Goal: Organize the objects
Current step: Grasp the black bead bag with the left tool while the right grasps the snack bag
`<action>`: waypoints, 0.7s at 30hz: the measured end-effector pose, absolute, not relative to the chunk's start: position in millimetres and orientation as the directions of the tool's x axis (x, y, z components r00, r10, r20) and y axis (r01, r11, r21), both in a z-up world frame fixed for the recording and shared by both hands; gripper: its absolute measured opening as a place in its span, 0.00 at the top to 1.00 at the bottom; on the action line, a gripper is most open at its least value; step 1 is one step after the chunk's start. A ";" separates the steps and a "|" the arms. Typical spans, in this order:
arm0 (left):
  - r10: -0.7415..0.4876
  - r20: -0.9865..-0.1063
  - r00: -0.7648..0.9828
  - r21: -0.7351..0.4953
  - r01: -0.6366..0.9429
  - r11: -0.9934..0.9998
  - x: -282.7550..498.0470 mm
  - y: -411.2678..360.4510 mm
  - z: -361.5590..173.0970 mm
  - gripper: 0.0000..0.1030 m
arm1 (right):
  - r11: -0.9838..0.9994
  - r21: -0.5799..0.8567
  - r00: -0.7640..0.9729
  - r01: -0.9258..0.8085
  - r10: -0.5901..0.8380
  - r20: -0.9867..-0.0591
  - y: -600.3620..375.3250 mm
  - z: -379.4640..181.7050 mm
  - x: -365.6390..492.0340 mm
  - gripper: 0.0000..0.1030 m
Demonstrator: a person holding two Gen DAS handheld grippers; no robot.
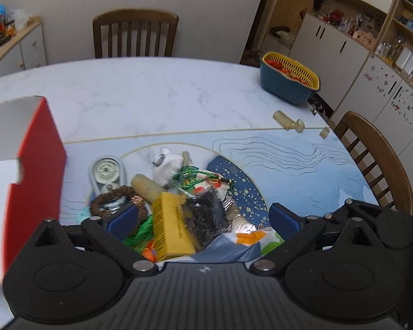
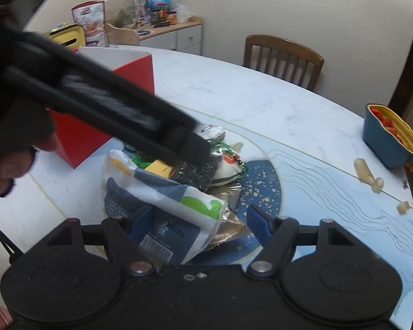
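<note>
Table: a round white marble-patterned table point(image 1: 162, 96) with a blue wave design carries everything; wooden chairs point(image 1: 135, 34) are drawn up at its far and right edges.
Box: a tall red-and-white cardboard box point(image 1: 33, 170), open at the top, stands near the table's left edge, just beside the pile.
Basket: a blue tub with a yellow slotted liner point(image 1: 289, 81) holding red pieces is set at the far right edge, well apart from the pile.
Pile: a heap of mixed objects point(image 1: 179, 198) lies toward the near edge, among them a white, blue and green printed pouch point(image 2: 162, 206), a yellow carton point(image 1: 170, 225) and a dark speckled packet point(image 1: 206, 214).
Strays: small beige plastic pieces point(image 1: 287, 121) lie loose near the right edge.
Left gripper: the left gripper point(image 1: 203, 216) is held over the pile, jaws apart, nothing clamped.
Right gripper: the right gripper point(image 2: 198, 227) straddles the printed pouch, jaws apart; the left pad seems to touch it, and no grip is seen.
Progress: judged barely begun, since the heap is unsorted.
Remaining: pile and strays are yet to be put away, probably into the box.
Obstruction: the left gripper crosses the right's view above the pile, so crowding is likely.
</note>
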State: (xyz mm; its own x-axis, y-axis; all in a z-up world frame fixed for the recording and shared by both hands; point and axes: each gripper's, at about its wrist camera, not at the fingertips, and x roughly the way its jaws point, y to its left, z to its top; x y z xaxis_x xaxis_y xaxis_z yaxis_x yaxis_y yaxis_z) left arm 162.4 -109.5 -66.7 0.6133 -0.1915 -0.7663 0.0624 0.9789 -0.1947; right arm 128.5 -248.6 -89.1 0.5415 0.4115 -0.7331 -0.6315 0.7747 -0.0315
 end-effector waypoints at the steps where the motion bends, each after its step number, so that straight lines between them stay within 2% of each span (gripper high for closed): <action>1: -0.186 -0.773 0.606 -0.189 0.059 0.980 166.8 -111.9 -69.6 0.04 | 0.771 -0.027 0.537 -0.636 0.417 -0.733 -248.8 -90.5 129.8 0.34; 5: -0.171 -0.795 0.582 -0.170 0.056 0.984 183.3 -118.2 -81.7 0.10 | 0.749 -0.007 0.513 -0.663 0.447 -0.733 -249.1 -95.1 133.3 0.39; 6: -0.166 -0.799 0.579 -0.163 0.058 0.985 186.3 -119.0 -84.4 0.14 | 0.744 -0.004 0.509 -0.668 0.453 -0.731 -248.7 -95.6 133.7 0.40; 8: -0.171 -0.808 0.563 -0.162 0.067 0.985 190.8 -120.4 -88.1 0.30 | 0.734 -0.001 0.507 -0.679 0.467 -0.725 -248.2 -95.3 133.8 0.45; 11: -0.185 -0.814 0.550 -0.167 0.084 0.982 192.9 -123.2 -93.5 0.34 | 0.724 0.007 0.501 -0.690 0.485 -0.717 -248.4 -95.1 133.3 0.47; 13: -0.190 -0.815 0.547 -0.165 0.096 0.982 193.4 -125.1 -95.6 0.43 | 0.718 0.005 0.499 -0.696 0.490 -0.715 -248.2 -95.0 132.8 0.52; 15: -0.191 -0.818 0.543 -0.163 0.100 0.982 193.8 -126.5 -96.6 0.46 | 0.715 0.009 0.497 -0.699 0.494 -0.714 -249.6 -94.6 132.5 0.55; 17: -0.189 -0.818 0.544 -0.156 0.106 0.982 193.5 -127.6 -97.5 0.59 | 0.720 0.021 0.493 -0.694 0.496 -0.714 -251.6 -93.5 133.0 0.62; 21: -0.187 -0.825 0.534 -0.156 0.102 0.982 194.1 -127.5 -101.3 0.70 | 0.717 0.021 0.497 -0.697 0.504 -0.706 -253.3 -91.6 132.1 0.70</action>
State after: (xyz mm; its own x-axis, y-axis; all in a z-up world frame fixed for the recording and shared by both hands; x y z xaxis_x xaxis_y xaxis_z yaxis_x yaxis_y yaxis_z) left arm 194.1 -127.5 -101.3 0.5339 -0.1867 -0.8247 0.1020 0.9824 -0.1563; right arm 132.1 -253.3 -91.6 0.4971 0.5043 -0.7061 -0.6972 0.7166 0.0210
